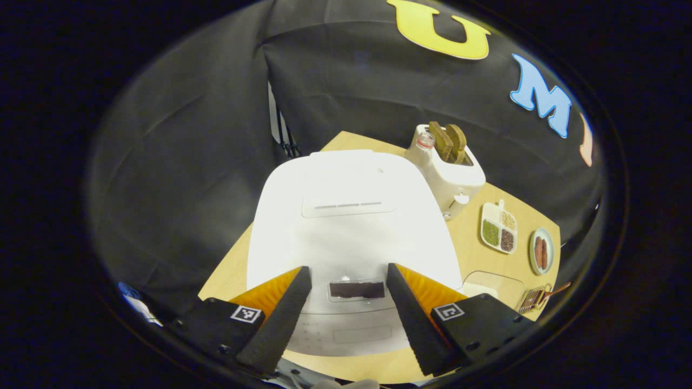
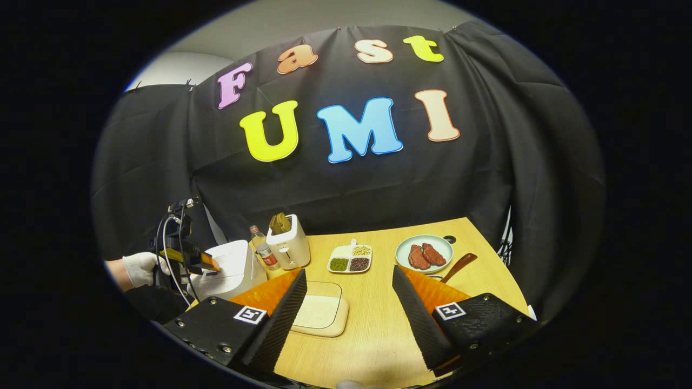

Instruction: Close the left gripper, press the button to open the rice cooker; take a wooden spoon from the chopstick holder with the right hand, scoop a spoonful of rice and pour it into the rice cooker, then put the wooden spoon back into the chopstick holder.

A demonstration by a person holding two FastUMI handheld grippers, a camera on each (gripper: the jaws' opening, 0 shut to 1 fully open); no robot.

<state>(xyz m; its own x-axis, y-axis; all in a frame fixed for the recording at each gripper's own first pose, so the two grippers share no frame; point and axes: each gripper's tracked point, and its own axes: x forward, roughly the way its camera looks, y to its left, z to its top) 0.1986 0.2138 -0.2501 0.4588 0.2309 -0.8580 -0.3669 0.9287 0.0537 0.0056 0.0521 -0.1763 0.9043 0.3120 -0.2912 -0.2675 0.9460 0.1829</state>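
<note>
The white rice cooker (image 1: 346, 227) stands with its lid down, right below my left gripper (image 1: 348, 319), which is open and hovers over the cooker's front panel and its dark display (image 1: 357, 290). In the right gripper view the cooker (image 2: 230, 267) sits at the table's left, with a gloved hand (image 2: 138, 269) holding the left gripper (image 2: 210, 267) over it. My right gripper (image 2: 348, 319) is open with nothing in it, above a shallow tray of rice (image 2: 319, 313). A wooden spoon's handle (image 2: 459, 266) sticks up past the right finger. It stands in the chopstick holder (image 1: 535, 297).
A toaster (image 2: 289, 243) with bread and a small bottle (image 2: 263, 248) stand behind the cooker. A three-part dish of grains (image 2: 350, 259) and a plate of meat (image 2: 424, 253) lie at the back of the wooden table (image 2: 378, 335).
</note>
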